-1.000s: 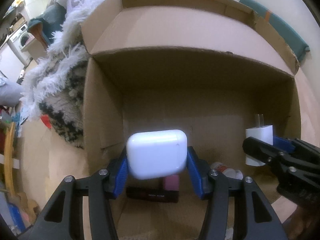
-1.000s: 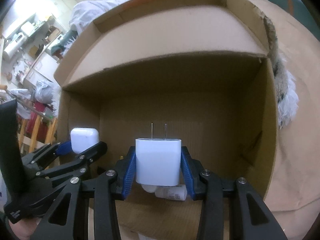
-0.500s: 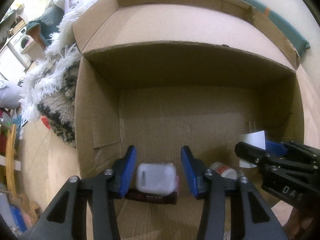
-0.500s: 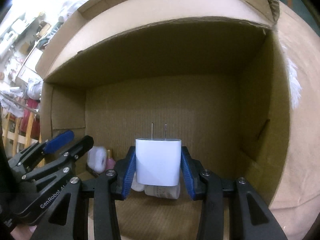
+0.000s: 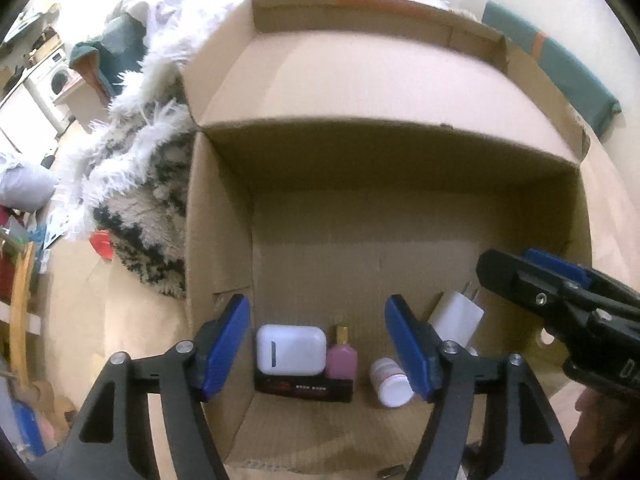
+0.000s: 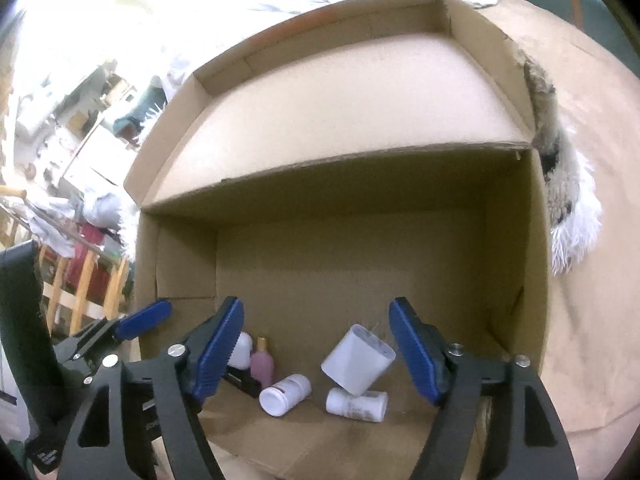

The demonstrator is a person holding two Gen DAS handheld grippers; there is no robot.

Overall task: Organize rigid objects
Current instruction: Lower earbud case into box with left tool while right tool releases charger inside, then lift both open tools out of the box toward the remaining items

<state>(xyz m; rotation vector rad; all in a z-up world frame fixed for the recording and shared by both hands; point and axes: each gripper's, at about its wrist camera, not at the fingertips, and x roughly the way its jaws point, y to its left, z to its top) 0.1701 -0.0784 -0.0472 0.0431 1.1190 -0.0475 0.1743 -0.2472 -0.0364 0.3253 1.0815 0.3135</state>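
Note:
A white earbuds case [image 5: 290, 349] lies in the cardboard box [image 5: 224, 240], on a black flat item [image 5: 304, 389] beside a pink bottle [image 5: 342, 362]. My left gripper [image 5: 318, 344] hangs above them, its jaws opening with nothing between the pads. A white plug charger [image 6: 358, 358] rests tilted on a small white bottle [image 6: 357, 404] in the box. Above it my right gripper [image 6: 316, 348] has its jaws opening, clear of the charger. A second white bottle [image 6: 285, 394] lies near it. The charger [image 5: 456, 320] also shows in the left wrist view, partly behind my right finger.
The box's far flap [image 6: 340, 100] stands open behind the cavity. A shaggy white and black rug [image 5: 132, 184] lies left of the box. Brown flooring [image 6: 592, 160] spreads to the right. Cluttered furniture [image 6: 60, 140] is at far left.
Both grippers let go. The earbuds case dropped from the left jaws into the box, and the charger fell from the right jaws onto a bottle. Both sets of jaws have spread wider.

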